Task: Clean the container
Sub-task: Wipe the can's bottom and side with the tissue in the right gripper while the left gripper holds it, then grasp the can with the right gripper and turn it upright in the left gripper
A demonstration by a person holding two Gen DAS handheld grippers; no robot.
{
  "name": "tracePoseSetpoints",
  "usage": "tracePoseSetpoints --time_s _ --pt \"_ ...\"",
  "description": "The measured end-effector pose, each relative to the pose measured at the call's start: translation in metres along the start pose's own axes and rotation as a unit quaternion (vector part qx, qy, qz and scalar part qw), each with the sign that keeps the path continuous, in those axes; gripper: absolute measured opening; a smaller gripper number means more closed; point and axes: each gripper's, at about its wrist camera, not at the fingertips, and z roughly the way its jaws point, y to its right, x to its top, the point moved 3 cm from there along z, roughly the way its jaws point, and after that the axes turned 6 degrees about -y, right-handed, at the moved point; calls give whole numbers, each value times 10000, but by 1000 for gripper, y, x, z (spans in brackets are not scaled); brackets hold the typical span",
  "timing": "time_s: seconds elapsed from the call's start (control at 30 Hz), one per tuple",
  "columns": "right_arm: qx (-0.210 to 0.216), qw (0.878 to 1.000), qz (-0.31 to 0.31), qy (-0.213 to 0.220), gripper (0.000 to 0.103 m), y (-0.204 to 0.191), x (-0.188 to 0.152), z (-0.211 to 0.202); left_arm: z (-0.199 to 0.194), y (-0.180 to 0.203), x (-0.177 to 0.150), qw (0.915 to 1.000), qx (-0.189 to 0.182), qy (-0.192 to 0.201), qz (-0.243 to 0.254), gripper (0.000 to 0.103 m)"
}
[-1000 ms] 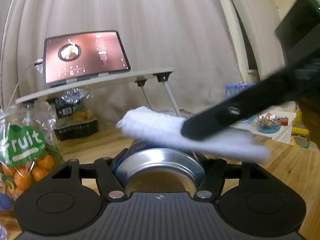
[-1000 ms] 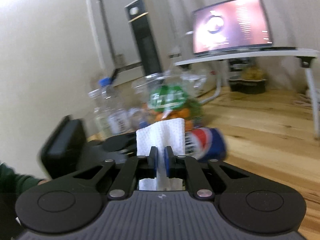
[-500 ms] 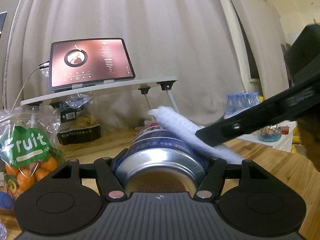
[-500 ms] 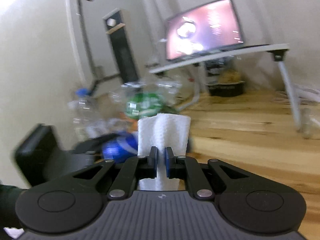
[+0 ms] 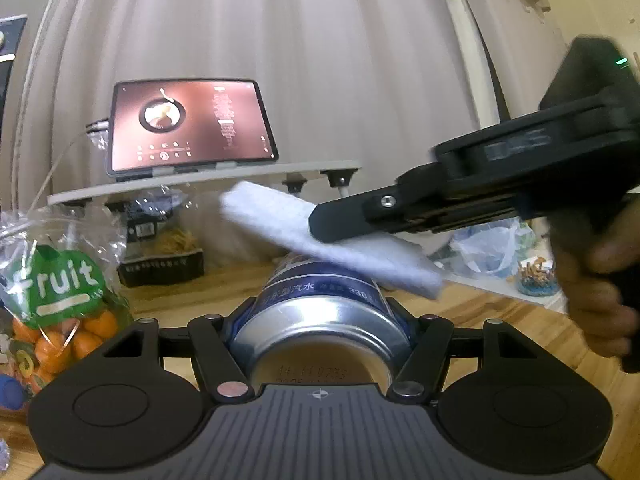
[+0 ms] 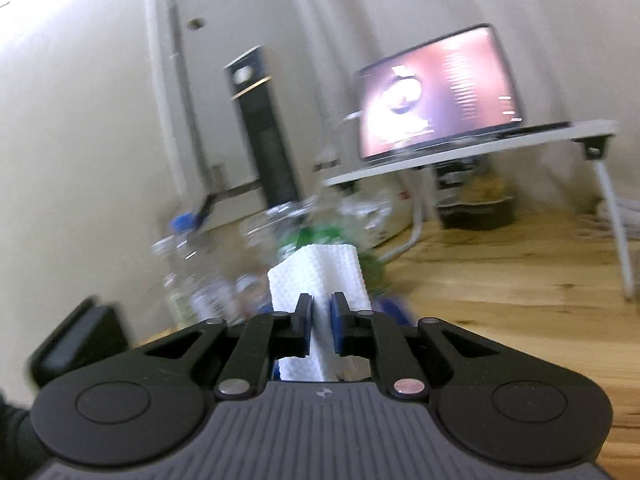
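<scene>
A blue and silver drink can [image 5: 320, 312] lies lengthwise in my left gripper [image 5: 320, 320], its silver bottom facing the camera and the jaws shut on its sides. Across the can's top rests a folded white paper towel [image 5: 332, 236]. My right gripper [image 5: 340, 224] reaches in from the right, held by a hand [image 5: 600, 280], and is shut on that towel. In the right wrist view the paper towel [image 6: 320, 276] stands clamped between the blue pads of the right gripper [image 6: 320, 320]; a blurred bit of the blue can [image 6: 394, 308] shows just behind it.
A bag of oranges labelled fruit [image 5: 52, 300] sits left of the can. A tablet [image 5: 188, 124] stands lit on a low folding table [image 5: 200, 180]. Clear plastic bottles [image 6: 200, 264] and a black tower device [image 6: 264, 128] line the wall. The floor [image 6: 500, 280] is wood.
The towel has been swept back and forth over the can: it lay low across the top, slid to the right, and now lies higher and further left. The can stays clamped.
</scene>
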Motion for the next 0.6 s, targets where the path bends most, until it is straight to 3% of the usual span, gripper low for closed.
tracePoseSetpoints --time_s 0.3,0.53,0.57,0.6 --pt "-911 9947 467 82 14 74 -3 10 -4 -2 -1 9999 -32 89 -47 67" --pt "-1955 9691 1266 -814 16 157 -26 29 -3 0 -1 10000 -17 31 1 68" --pt "-1993 9662 1370 -890 19 164 -29 30 -3 0 -1 10000 -11 23 2 68" --pt "-1963 9645 1513 -915 33 169 -32 29 -3 0 -1 10000 -6 21 5 68"
